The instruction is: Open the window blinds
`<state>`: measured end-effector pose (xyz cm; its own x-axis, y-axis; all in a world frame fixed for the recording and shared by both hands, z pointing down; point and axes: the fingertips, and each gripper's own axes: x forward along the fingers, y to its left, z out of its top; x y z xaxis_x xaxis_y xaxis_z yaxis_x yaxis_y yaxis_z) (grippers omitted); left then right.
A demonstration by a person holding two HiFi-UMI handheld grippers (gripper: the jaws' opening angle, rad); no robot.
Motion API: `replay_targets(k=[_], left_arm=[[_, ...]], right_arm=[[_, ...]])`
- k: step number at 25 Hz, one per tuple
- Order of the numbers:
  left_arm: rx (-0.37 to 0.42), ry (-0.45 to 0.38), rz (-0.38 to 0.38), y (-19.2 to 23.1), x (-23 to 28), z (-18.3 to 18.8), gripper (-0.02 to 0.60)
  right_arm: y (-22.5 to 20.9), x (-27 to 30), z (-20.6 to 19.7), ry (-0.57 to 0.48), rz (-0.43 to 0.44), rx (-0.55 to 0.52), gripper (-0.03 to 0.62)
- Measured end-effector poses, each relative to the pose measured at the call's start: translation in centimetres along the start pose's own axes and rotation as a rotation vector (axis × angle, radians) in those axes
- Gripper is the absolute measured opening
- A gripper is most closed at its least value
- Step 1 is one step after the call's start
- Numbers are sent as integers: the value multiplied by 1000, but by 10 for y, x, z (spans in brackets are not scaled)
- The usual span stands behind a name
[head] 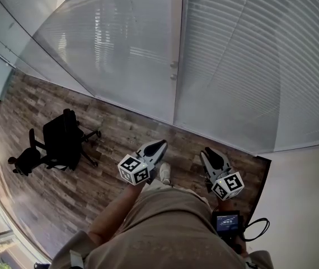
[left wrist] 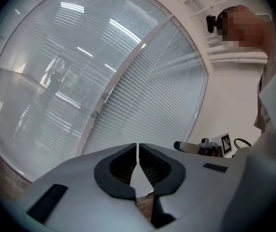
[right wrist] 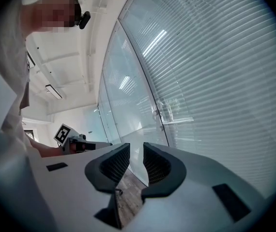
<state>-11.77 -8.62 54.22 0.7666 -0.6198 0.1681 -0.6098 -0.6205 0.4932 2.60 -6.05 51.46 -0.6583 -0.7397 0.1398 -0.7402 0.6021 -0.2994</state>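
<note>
White slatted blinds [head: 243,66] hang shut behind a glass wall ahead of me; they also fill the left gripper view [left wrist: 147,95] and the right gripper view [right wrist: 215,81]. Both grippers are held at waist height, pointing at the glass and well short of it. My left gripper [head: 158,145] is shut with nothing between its jaws [left wrist: 137,146]. My right gripper [head: 209,152] stands slightly open and empty, floor showing through the gap [right wrist: 136,149]. No cord or wand of the blinds can be made out.
A vertical frame post with a small fitting [head: 174,66] divides the glass panels. A black office chair [head: 64,139] stands on the wood floor to the left. A white wall [head: 305,206] closes the right side. A small screen device [head: 228,222] with a cable hangs at the person's waist.
</note>
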Motion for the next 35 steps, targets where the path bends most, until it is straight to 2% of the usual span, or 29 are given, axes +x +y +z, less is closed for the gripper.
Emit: replay_targets(k=[8, 18, 23, 27, 30, 35], left_arm=[[9, 16, -25, 28, 0, 21, 14], [12, 4, -33, 39, 25, 30, 14], [10, 15, -42, 29, 31, 27, 14], [26, 30, -44, 26, 55, 24, 14], [26, 21, -32, 31, 51, 31, 14], [16, 14, -5, 31, 42, 21, 14]], right_arm=[[3, 31, 9, 3, -22, 1, 91], [-14, 64, 28, 7, 14, -41, 91], [-13, 61, 32, 20, 25, -50, 91], [-37, 55, 31, 15, 25, -36, 91], [-35, 58, 38, 15, 30, -44, 91], [-32, 52, 32, 18, 39, -45, 91]])
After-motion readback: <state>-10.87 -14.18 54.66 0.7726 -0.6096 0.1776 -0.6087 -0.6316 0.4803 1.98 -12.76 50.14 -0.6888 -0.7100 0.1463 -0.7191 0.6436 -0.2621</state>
